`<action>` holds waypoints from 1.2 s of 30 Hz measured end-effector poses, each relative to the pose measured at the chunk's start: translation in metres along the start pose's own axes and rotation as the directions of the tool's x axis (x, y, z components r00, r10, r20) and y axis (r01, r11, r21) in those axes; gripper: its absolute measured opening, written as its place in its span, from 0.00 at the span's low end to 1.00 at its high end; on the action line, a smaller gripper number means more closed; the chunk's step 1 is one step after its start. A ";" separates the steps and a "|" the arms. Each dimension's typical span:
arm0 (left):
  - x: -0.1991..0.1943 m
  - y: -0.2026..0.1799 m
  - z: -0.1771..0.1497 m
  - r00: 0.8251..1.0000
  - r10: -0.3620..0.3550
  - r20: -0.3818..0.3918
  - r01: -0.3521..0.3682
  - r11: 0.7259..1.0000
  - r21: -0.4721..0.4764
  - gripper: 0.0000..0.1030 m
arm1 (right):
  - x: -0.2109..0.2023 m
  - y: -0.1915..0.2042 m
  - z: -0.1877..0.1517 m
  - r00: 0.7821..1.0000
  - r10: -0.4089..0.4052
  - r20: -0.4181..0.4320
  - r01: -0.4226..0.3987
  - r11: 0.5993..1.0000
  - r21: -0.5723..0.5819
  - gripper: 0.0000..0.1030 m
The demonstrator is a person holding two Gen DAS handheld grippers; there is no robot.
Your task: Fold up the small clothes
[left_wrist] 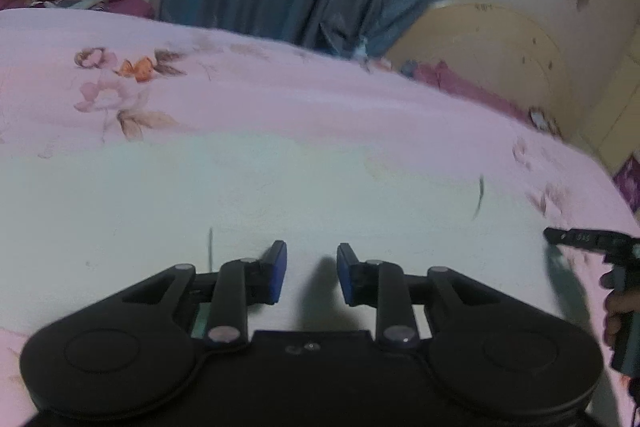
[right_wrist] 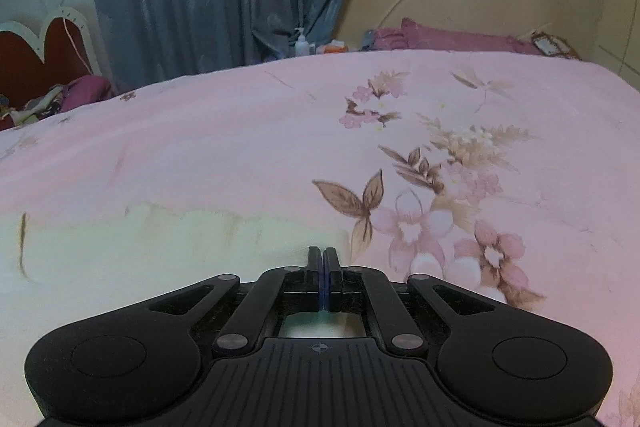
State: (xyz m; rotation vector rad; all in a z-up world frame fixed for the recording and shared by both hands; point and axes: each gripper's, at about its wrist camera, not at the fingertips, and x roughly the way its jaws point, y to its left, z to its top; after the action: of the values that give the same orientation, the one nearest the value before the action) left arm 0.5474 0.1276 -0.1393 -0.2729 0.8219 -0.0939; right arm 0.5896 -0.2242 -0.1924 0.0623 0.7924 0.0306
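On the bed (right_wrist: 200,131), we see a pale garment (left_wrist: 280,195)

Our left claw (left_wrist: 311,277) gapes empty over it; right claw (right_wrist: 323,277) closed; whether it pinches cloth, unclear

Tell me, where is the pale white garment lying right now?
The pale white garment lies flat on the pink floral bedsheet, directly beneath both grippers; in the right wrist view it fills the lower left, beside the printed brown leaf and pink flowers.

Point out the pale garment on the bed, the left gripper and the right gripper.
pale garment (left_wrist: 280,195), left wrist view, flat middle.
left gripper (left_wrist: 311,273), left wrist view, gap between pads.
right gripper (right_wrist: 323,257), right wrist view, closed fingertips.
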 end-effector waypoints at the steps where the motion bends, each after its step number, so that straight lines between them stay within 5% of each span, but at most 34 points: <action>1: 0.001 -0.001 -0.004 1.000 0.010 -0.006 -0.010 1.000 0.011 0.26 | -0.004 0.000 -0.003 1.000 0.004 -0.006 -0.004 1.000 -0.011 0.01; 5: -0.013 -0.006 -0.012 0.997 0.072 0.035 -0.073 0.996 0.045 0.26 | -0.034 0.014 -0.031 0.999 -0.038 0.002 0.038 0.992 -0.123 0.01; 8: -0.028 -0.011 -0.020 0.997 0.044 0.070 -0.048 0.997 0.058 0.26 | -0.064 0.017 -0.044 0.999 0.005 0.034 -0.001 0.993 -0.117 0.01; 12: -0.020 -0.008 -0.029 0.999 0.046 0.007 -0.046 0.998 0.053 0.25 | -0.069 0.012 -0.071 1.000 0.012 -0.006 -0.012 0.997 -0.078 0.01; 16: -0.035 -0.009 -0.027 0.996 0.066 0.060 -0.068 0.997 0.032 0.32 | -0.088 0.012 -0.061 0.999 0.002 0.032 0.000 0.998 -0.062 0.01; 18: -0.028 -0.008 -0.031 0.997 0.075 0.012 -0.075 0.996 0.039 0.33 | -0.095 0.015 -0.061 0.998 0.038 0.050 -0.035 0.997 -0.064 0.01; 24: -0.033 -0.004 -0.034 0.997 0.074 0.019 -0.075 0.997 0.033 0.34 | -0.084 0.023 -0.067 1.000 0.006 -0.019 -0.007 0.998 -0.062 0.01; 26: -0.042 0.002 -0.037 0.997 0.070 0.036 -0.070 0.998 0.004 0.44 | -0.094 0.024 -0.066 1.000 0.023 0.019 -0.022 0.999 -0.037 0.01; 28: -0.057 0.012 -0.039 0.992 0.104 0.075 -0.102 0.994 -0.031 0.84 | -0.102 0.021 -0.067 0.999 0.041 0.033 -0.041 0.999 0.010 0.02; 30: -0.076 0.026 -0.043 0.974 0.191 0.124 -0.185 0.981 -0.059 0.93 | -0.109 0.022 -0.068 0.999 0.025 0.040 -0.026 0.999 0.025 0.02; 32: -0.091 0.050 -0.047 0.966 0.220 0.131 -0.208 0.973 -0.102 0.91 | -0.111 0.027 -0.071 0.999 0.001 0.037 -0.002 1.000 0.014 0.02; 36: -0.122 0.122 -0.058 0.947 0.305 0.102 -0.266 0.921 -0.283 0.70 | -0.111 0.035 -0.077 1.000 0.024 0.004 -0.025 1.000 0.018 0.02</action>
State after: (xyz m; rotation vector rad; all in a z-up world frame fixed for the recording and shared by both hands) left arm 0.4194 0.2560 -0.1244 -0.4046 0.7215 0.3117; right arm 0.4569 -0.1913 -0.1648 0.0893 0.7879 0.0465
